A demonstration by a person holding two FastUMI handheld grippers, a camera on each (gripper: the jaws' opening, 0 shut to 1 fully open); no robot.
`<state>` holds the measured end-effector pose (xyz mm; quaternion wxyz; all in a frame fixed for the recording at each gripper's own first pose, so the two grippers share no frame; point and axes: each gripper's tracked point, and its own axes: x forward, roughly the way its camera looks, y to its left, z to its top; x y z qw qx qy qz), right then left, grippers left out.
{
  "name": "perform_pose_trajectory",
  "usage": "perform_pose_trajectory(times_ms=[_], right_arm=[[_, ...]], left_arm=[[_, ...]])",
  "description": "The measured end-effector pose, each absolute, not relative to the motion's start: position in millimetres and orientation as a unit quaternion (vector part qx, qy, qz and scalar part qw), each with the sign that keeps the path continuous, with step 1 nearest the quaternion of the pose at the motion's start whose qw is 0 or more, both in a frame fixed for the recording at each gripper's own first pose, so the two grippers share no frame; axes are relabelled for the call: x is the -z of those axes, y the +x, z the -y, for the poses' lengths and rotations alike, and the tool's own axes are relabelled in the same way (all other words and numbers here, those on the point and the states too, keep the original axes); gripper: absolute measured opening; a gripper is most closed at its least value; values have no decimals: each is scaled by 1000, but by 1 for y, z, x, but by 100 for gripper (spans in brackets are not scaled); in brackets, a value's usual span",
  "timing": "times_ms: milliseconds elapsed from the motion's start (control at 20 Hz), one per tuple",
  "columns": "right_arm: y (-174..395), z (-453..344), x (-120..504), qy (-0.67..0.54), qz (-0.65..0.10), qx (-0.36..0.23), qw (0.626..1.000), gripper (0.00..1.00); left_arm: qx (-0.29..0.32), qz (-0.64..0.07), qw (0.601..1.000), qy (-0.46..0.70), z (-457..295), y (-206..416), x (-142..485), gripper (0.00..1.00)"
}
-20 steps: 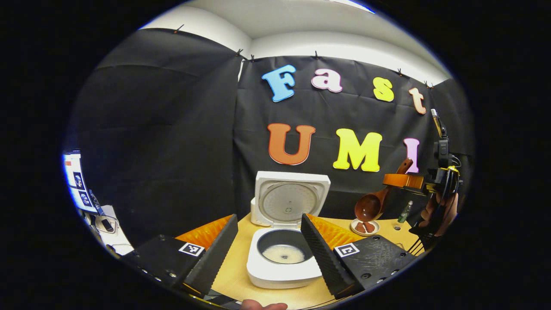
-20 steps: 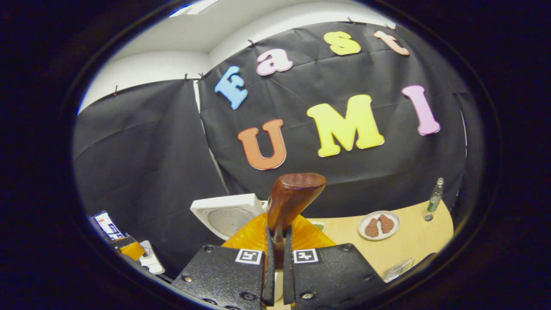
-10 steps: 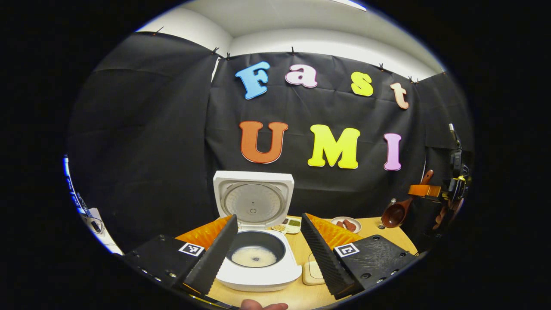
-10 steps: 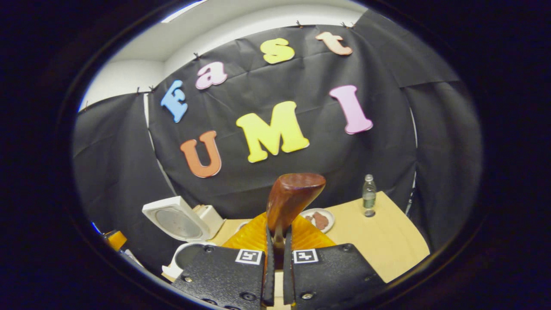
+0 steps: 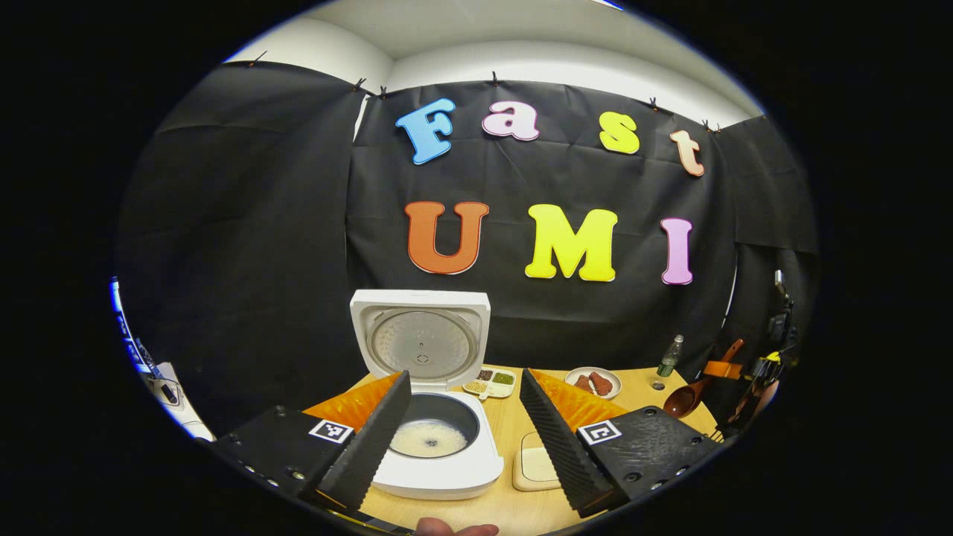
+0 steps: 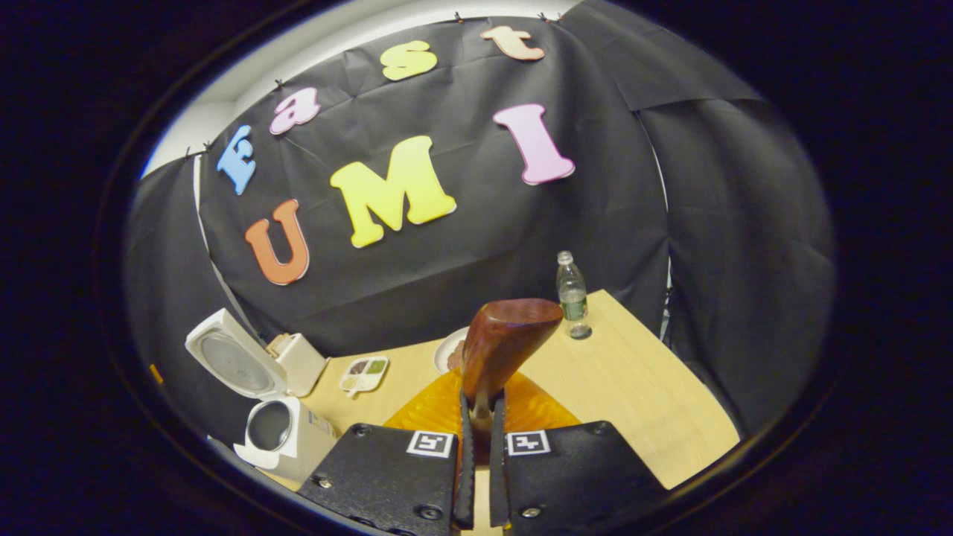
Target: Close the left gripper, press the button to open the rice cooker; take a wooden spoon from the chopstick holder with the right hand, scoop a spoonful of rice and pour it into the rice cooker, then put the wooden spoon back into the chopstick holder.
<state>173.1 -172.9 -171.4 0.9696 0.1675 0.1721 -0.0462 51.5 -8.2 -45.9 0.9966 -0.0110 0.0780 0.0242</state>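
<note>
The rice cooker (image 5: 435,447) stands open, rice (image 5: 428,439) in its pot. The left gripper (image 5: 465,439) has its jaws spread. The right gripper (image 6: 476,461) jaws clamp the wooden spoon (image 6: 502,346).

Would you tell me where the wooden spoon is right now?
The wooden spoon is clamped in the right gripper. In the left gripper view it hangs bowl-down at the far right, above the table edge, right of the bottle.

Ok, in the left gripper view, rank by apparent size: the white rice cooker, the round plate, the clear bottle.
1. White rice cooker, nearest the camera.
2. Round plate.
3. Clear bottle.
Plate and bottle stand farther back, so nearness inflates the cooker's lead.
</note>
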Motion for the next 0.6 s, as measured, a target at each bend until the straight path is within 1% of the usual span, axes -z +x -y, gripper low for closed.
perform_pose_trajectory(times_ms=[400,600], right_arm=[[189,188,257,167,-227,60,958,13],[195,188,291,167,-248,58,952,13]], left_arm=[[-45,-95,994,-5,10,54,45,94],[-55,-104,993,-12,6,55,47,94]])
